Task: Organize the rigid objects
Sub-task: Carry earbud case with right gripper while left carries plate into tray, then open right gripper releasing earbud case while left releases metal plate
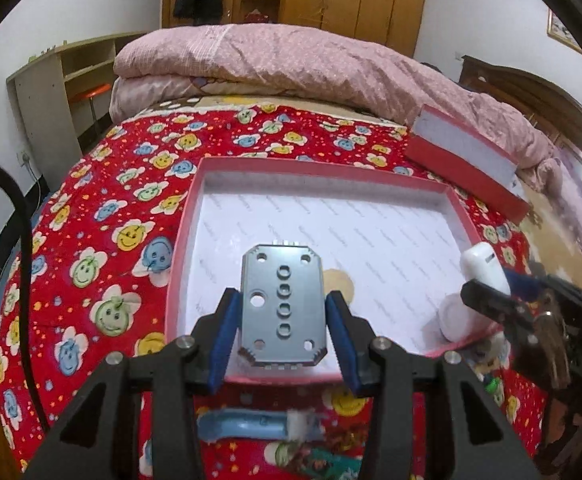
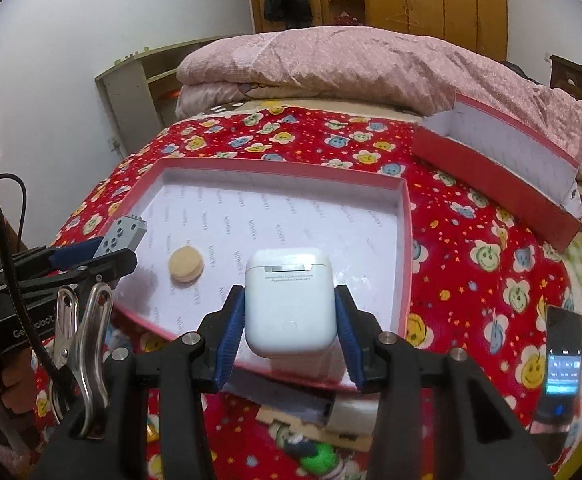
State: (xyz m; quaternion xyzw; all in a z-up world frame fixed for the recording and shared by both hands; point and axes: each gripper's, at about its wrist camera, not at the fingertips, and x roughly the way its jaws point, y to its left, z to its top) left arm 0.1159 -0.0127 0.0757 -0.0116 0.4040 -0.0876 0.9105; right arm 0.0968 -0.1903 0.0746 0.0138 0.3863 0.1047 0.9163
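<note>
My left gripper [image 1: 282, 312] is shut on a grey metal plate with holes [image 1: 282, 308] and holds it over the near part of the open red box [image 1: 323, 168]. My right gripper [image 2: 289, 312] is shut on a white earbud case [image 2: 289, 304] and holds it over the same box's near right part [image 2: 405, 240]. A round tan disc [image 2: 186, 266] lies on the box's white floor. The plate in the left gripper also shows in the right wrist view [image 2: 125, 236]. The earbud case also shows in the left wrist view [image 1: 485, 266].
The box lies on a red smiley-print bedspread [image 1: 123, 216]. The red box lid [image 2: 503, 176] leans against a pink quilt [image 2: 351, 64] at the back right. A phone [image 2: 563, 364] lies at the right. A blue item [image 1: 247, 424] and other small things lie near the bed's front edge.
</note>
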